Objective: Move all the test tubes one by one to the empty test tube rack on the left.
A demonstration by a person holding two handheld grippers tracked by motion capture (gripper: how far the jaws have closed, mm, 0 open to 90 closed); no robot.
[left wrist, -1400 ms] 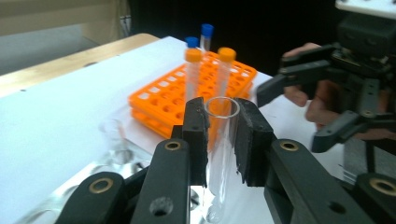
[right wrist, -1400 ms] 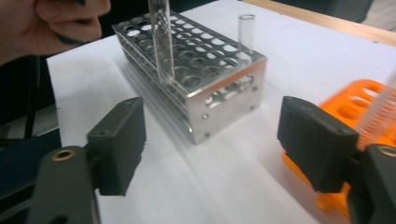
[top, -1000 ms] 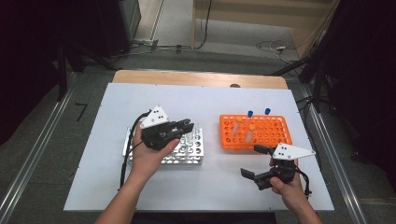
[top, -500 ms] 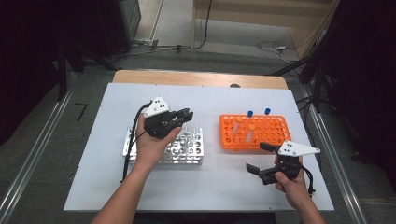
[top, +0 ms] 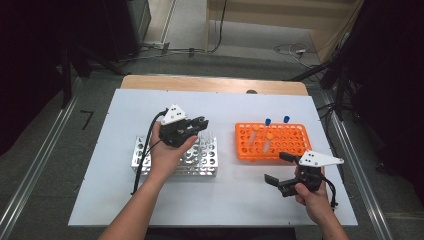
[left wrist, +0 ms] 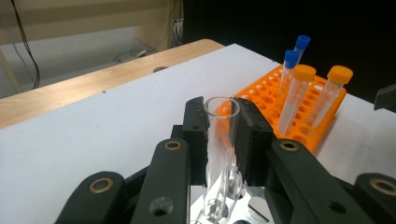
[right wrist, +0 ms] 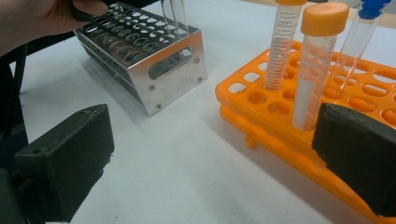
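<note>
Left gripper (top: 199,122) shifted slightly toward metal rack's (top: 207,167) far-right corner, lower now, clamped on clear glass tube (left wrist: 220,140) standing over rack hole; insertion likely next. Right gripper (top: 278,168) idle, wide open beside orange rack (top: 296,150).

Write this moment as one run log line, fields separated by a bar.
left gripper: shut on glass tube | over metal rack | right gripper: open, beside orange rack
</note>
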